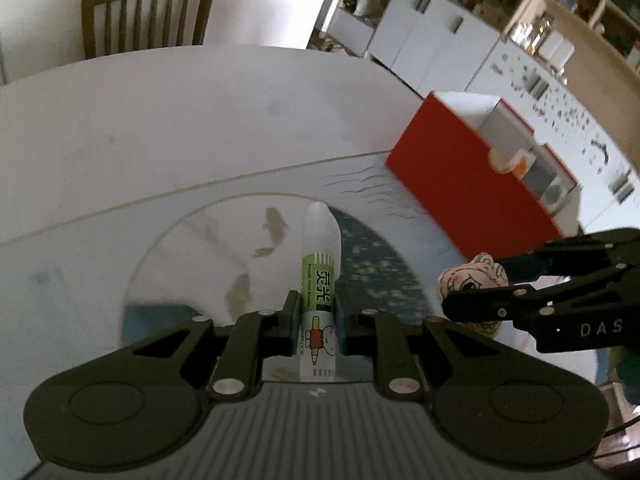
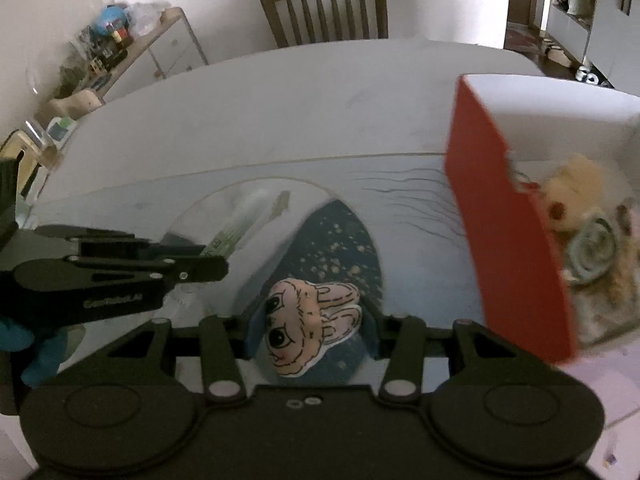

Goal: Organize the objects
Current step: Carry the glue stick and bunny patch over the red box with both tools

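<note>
My left gripper (image 1: 317,316) is shut on a white and green marker pen (image 1: 319,280) with a clear cap, held above the table mat. My right gripper (image 2: 312,326) is shut on a small pink rabbit-face plush (image 2: 308,320). In the left wrist view the right gripper (image 1: 492,284) sits to the right with the plush (image 1: 472,276) in it. In the right wrist view the left gripper (image 2: 216,260) sits to the left with the pen (image 2: 240,224). A red box (image 1: 468,188) stands at the right; it also shows in the right wrist view (image 2: 508,220), with plush toys (image 2: 580,204) inside.
A blue and white patterned mat (image 2: 320,216) covers the near part of the white table (image 1: 160,120). A wooden chair (image 2: 326,8) stands at the far side. White cabinets (image 1: 440,40) and shelves line the room at right. A cluttered sideboard (image 2: 120,52) stands at left.
</note>
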{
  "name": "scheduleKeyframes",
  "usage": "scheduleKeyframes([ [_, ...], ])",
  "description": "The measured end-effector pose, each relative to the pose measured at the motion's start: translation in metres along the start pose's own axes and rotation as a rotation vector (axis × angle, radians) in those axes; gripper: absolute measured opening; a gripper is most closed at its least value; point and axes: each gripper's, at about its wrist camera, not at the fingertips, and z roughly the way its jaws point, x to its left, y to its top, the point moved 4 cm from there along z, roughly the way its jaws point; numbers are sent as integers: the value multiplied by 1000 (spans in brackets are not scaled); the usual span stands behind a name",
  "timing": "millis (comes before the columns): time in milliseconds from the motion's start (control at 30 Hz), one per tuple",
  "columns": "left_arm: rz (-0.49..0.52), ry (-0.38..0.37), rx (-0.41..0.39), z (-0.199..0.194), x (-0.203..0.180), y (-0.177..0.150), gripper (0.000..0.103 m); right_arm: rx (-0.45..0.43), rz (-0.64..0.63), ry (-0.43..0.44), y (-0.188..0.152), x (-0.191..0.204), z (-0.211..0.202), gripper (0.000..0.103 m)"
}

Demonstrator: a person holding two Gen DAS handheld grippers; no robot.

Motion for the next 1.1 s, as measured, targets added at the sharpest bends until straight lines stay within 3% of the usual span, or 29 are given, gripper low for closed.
scheduleKeyframes([
  [267,-13,-14,-57,-25,-47,4,16,-48,19,2,-5,-32,-51,47],
  [600,37,-33,-110,-24,-124,30,16,-94,-13,-10,-3,-81,-91,47],
  [1100,142,2,-128,19,-220,81,16,-118,-15,-27,9,-169,-102,47],
])
